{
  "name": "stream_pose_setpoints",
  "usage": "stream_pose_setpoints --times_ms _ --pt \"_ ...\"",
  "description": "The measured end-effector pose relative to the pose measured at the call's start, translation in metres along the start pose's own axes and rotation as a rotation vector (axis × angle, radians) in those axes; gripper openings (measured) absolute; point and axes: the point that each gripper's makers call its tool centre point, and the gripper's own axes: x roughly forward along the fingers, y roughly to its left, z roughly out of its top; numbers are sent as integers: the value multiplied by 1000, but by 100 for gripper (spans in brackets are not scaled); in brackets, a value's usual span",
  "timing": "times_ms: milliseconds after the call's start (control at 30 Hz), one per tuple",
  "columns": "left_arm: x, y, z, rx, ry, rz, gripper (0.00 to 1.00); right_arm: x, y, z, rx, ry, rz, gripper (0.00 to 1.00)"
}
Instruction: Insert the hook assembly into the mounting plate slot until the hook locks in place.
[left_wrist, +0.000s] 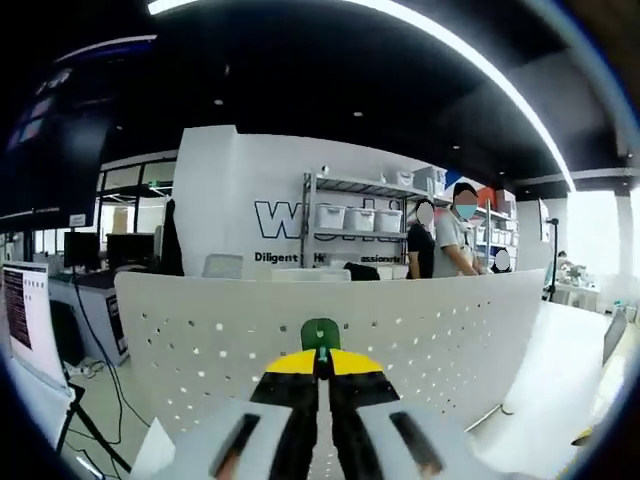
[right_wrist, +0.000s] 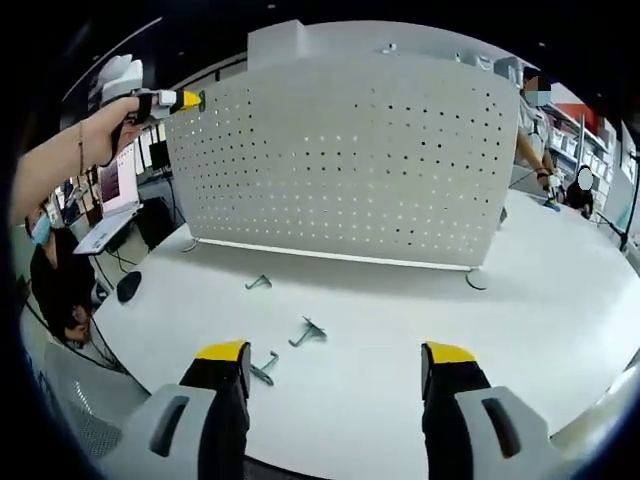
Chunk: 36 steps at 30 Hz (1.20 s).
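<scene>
left gripper (left_wrist: 322, 362) is pinched tight on a small green plastic hook (left_wrist: 320, 333), right at the top edge of the white perforated metal pegboard (right_wrist: 350, 160). right gripper (right_wrist: 335, 375) hangs wide open, holding nothing, over 3 spare grey hooks (right_wrist: 307, 332) on the white table (right_wrist: 520, 300).

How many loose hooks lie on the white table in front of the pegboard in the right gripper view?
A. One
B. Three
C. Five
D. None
B: three hooks lie on the white table in front of the pegboard, one nearest the board, one mid-table, and one beside the right hand-held gripper, whose jaws stand wide apart.
</scene>
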Motion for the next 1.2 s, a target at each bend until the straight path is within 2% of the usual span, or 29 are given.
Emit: stream_pose_setpoints --times_ms 100,500,767,1200 --pt "6 -3 2 42 -8 1 2 1 0 -2 -2 7 0 65" --pt "21 -5 -7 66 -5 20 2 0 -8 -7 22 17 -18 65" --pt "17 1 -6 60 -26 61 1 0 -12 -6 32 13 -22 65" --pt "19 1 -11 59 -7 97 2 -2 -12 -10 50 15 -18 64"
